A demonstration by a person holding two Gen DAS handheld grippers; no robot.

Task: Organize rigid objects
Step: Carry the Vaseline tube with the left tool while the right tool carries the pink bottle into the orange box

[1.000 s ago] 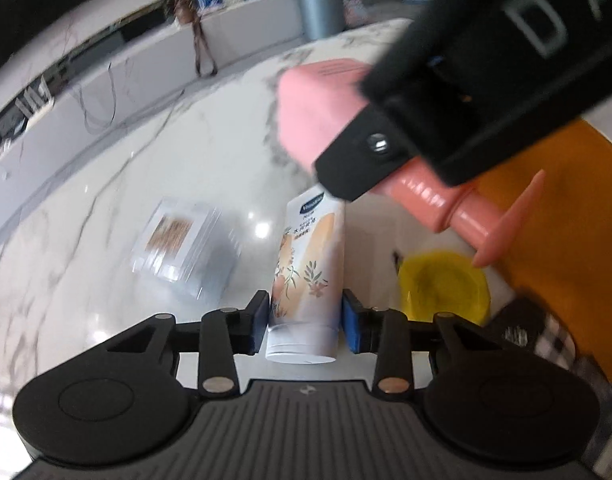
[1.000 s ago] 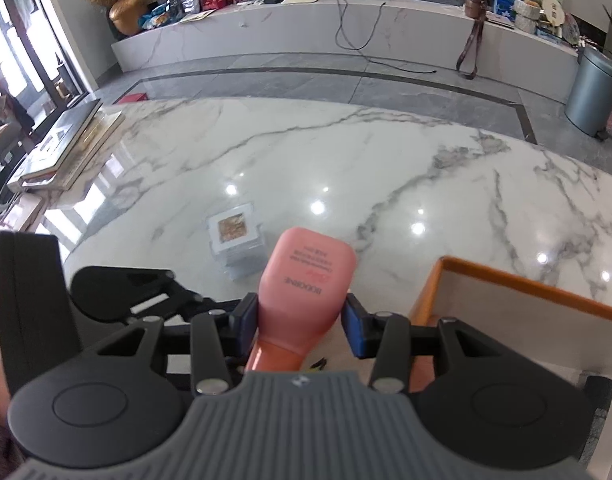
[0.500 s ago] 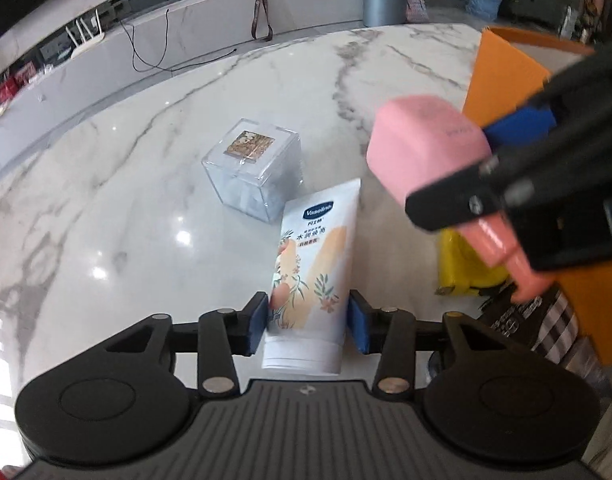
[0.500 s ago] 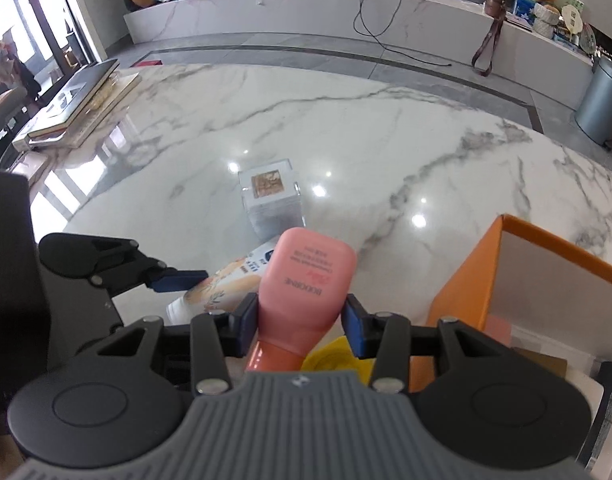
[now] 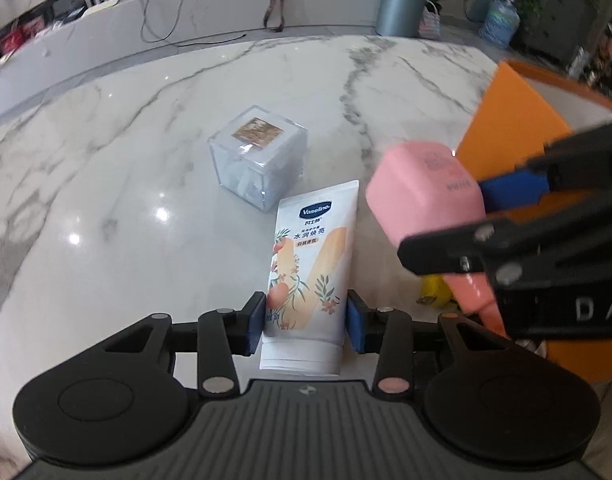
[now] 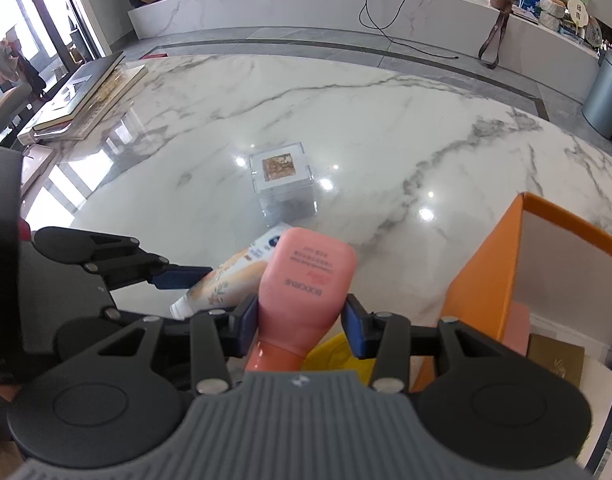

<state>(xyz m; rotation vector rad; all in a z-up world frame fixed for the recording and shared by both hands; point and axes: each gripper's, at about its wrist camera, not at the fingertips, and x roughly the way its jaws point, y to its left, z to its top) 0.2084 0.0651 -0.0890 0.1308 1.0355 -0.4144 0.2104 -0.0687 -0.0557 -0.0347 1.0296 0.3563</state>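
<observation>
The left gripper (image 5: 306, 316) pinches a lotion tube (image 5: 312, 264); the right gripper (image 6: 297, 320) pinches a pink bottle (image 6: 306, 280) beside the orange box (image 6: 482, 280).

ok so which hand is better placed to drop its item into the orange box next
The right. The right gripper holds the pink bottle close beside the orange box, whose open inside shows in its view. The left gripper holds the lotion tube farther from the box, with the right gripper between them.
</observation>
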